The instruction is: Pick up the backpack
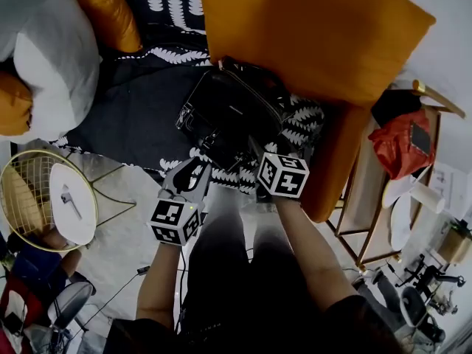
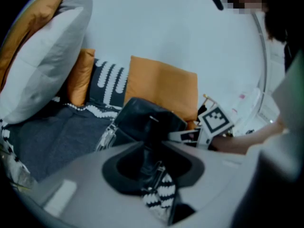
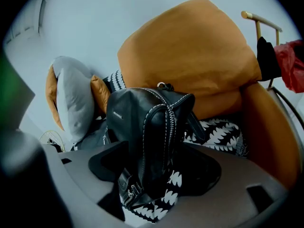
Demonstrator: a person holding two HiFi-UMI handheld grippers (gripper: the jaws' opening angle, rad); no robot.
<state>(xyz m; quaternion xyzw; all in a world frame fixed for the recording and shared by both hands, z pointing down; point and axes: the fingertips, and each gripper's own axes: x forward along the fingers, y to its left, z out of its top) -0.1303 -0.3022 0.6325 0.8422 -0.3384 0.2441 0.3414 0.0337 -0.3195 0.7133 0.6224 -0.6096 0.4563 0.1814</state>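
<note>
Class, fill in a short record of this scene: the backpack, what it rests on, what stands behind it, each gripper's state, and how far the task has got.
Backpack: black leather backpack, standing upright
Rests on: black-and-white patterned throw
Behind it: large orange cushion
Left gripper: jaws apart, aimed at the backpack's lower part, no grip
Right gripper: jaws wide apart, backpack between them, pads not pressing
Task status: backpack not yet lifted

One backpack (image 1: 228, 109), two grippers (image 1: 193, 172) (image 1: 259, 155), three orange cushions (image 1: 310, 28) (image 1: 107, 13) (image 1: 13, 102), one grey pillow (image 1: 55, 50), one wire table (image 1: 21, 169).
</note>
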